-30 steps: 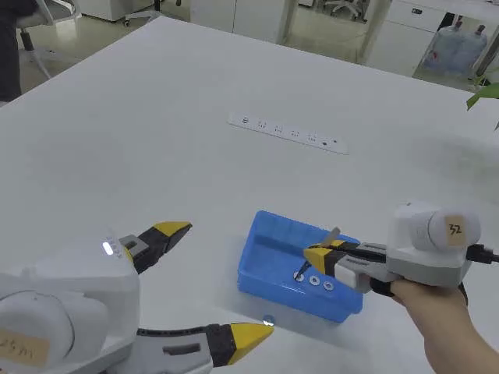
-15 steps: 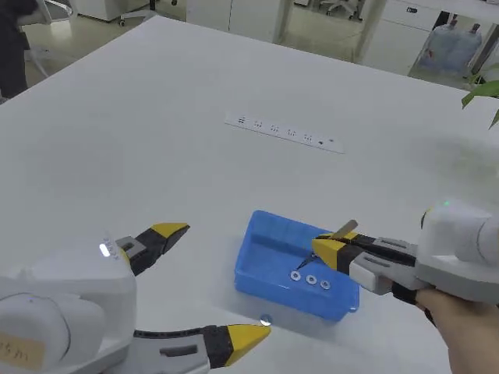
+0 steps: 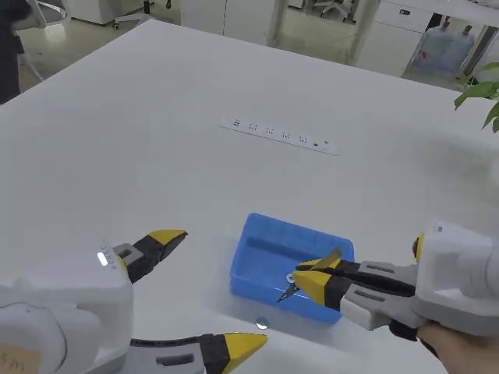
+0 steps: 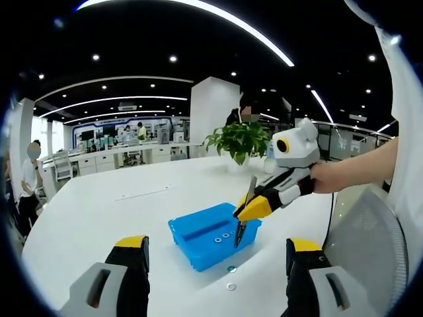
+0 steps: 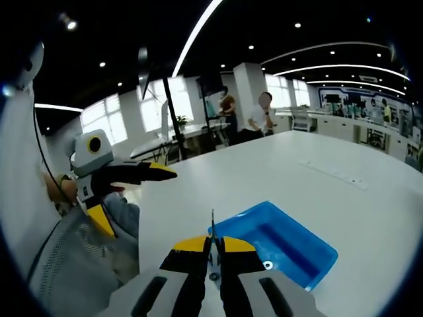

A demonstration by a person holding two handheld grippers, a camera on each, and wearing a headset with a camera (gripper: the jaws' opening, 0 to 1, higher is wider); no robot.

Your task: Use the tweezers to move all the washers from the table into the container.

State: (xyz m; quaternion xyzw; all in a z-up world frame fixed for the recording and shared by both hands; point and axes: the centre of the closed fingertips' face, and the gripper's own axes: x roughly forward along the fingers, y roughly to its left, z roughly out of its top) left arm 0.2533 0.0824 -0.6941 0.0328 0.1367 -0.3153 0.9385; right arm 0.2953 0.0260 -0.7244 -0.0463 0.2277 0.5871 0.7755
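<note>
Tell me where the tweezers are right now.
In the head view, lower right: the tweezers are clamped in the right gripper, tips angled down at the near edge of the blue container.

Smooth blue plastic container (image 3: 262,254), matt white table (image 3: 156,140), thin dark metal tweezers (image 4: 239,232), shiny metal washer (image 3: 261,323)

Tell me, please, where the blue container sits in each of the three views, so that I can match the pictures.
Head view: the blue container is low in the picture, just right of centre.
Left gripper view: the container is near the centre, slightly below the middle.
Right gripper view: the container is low and right of centre.
Shared landmark: the white power strip lies beyond the container in every view.
</note>
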